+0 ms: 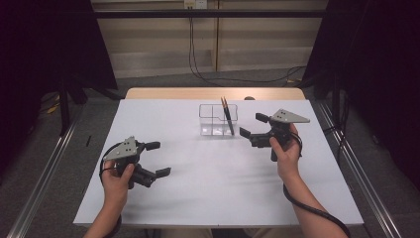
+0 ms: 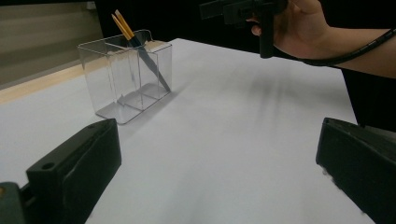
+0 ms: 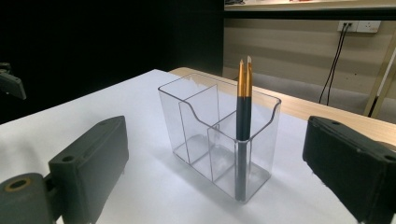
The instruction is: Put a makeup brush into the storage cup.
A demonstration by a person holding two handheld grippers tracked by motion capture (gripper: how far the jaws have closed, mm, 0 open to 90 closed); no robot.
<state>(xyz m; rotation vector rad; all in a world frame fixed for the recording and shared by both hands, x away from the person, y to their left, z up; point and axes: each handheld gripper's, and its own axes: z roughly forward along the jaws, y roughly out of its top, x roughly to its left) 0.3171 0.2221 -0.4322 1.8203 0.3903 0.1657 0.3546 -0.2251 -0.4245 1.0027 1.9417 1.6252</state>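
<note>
Clear plastic organizer [image 1: 218, 119] sits upright toward the far middle of the white table [image 1: 198, 188], landmark for everything here. It has several compartments; two dark pencils with gold-orange upper ends [image 1: 227, 115] stand leaning in the compartment at its right end in the high view, tips up, resting against the wall. Right gripper [image 1: 254, 127] is just beside the organizer's right end, held in the person's right hand [image 1: 286, 151], jaws spread wide, nothing between them, apart from the plastic, not touching. In the right gripper view the organizer [image 3: 219, 135] sits framed between the two black jaws with the pencils [image 3: 243, 107] at the near corner. Left gripper [image 1: 157, 158] is well apart from the organizer, nearer the person and off to its left, jaws also wide, nothing held; in the left gripper view the organizer [image 2: 126, 74] is farther off with the right gripper [image 2: 233, 8] hovering beyond it. Handling judgement: the pencils are light, stiff, thin and smooth, so they could roll or slip in a loose pinch; best taken on the exposed upper shaft above the rim, both together or one at a time, then lifted straight up. The organizer looks light and thin-walled, hard slick plastic, likely to slide or tip if bumped or if a pencil drags on the wall; if it needs steadying, grip a top wall edge, gently.
</note>
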